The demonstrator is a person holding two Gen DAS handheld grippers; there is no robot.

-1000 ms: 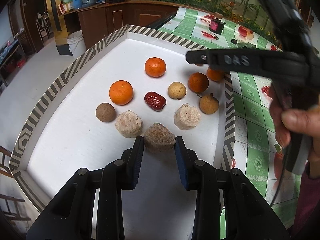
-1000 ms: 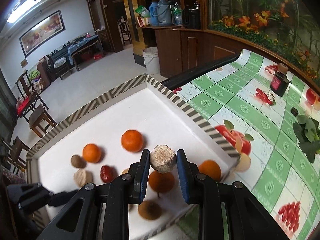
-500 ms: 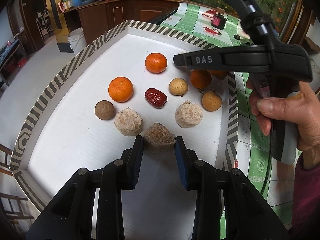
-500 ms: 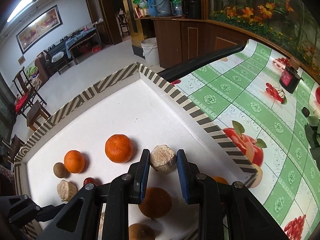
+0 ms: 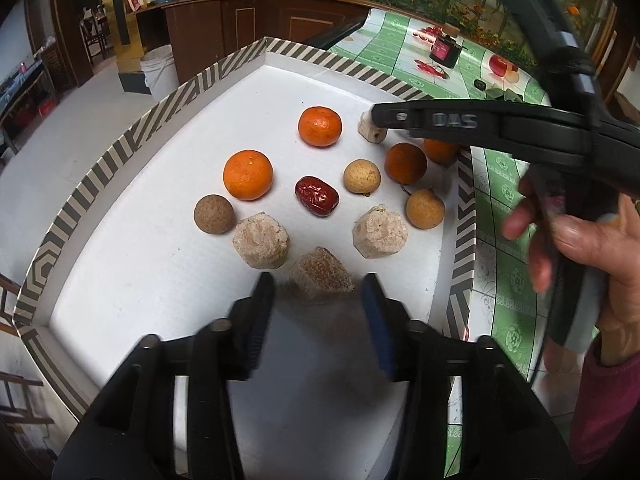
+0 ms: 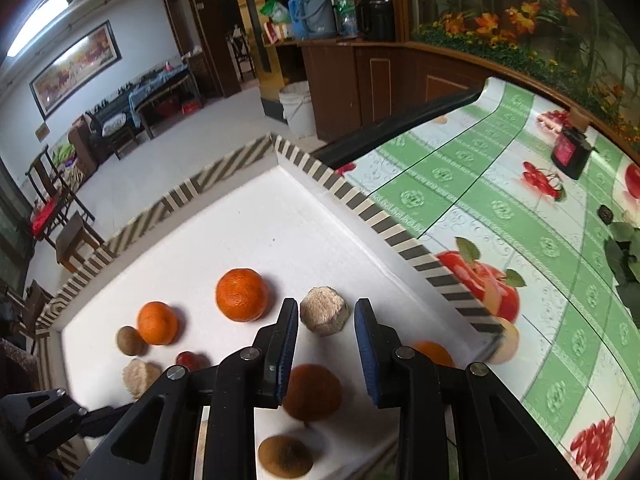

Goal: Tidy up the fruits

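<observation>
A white tray with a striped rim (image 5: 132,132) holds oranges (image 5: 248,174), a red date (image 5: 317,196), round brown fruits (image 5: 362,176) and pale rough chunks (image 5: 261,239). My left gripper (image 5: 318,294) is at the tray's near side. Its jaws are opening, and a brown chunk (image 5: 321,276) lies on the tray between them, clear of both pads. My right gripper (image 6: 326,322) is low over the far right of the tray. Its jaws are also opening around a pale chunk (image 6: 324,316) that rests on the tray floor beside an orange (image 6: 241,295).
A green fruit-print tablecloth (image 6: 500,208) covers the table right of the tray, with a dark jar (image 6: 570,154) and leaves (image 6: 628,256) on it. A hand (image 5: 580,240) holds the right gripper's handle. Beyond the tray's far rim the floor drops away.
The left jaws have parted off the brown chunk, which stays on the tray. The right gripper has come down with the pale chunk to the tray floor and its jaws have widened a little.
</observation>
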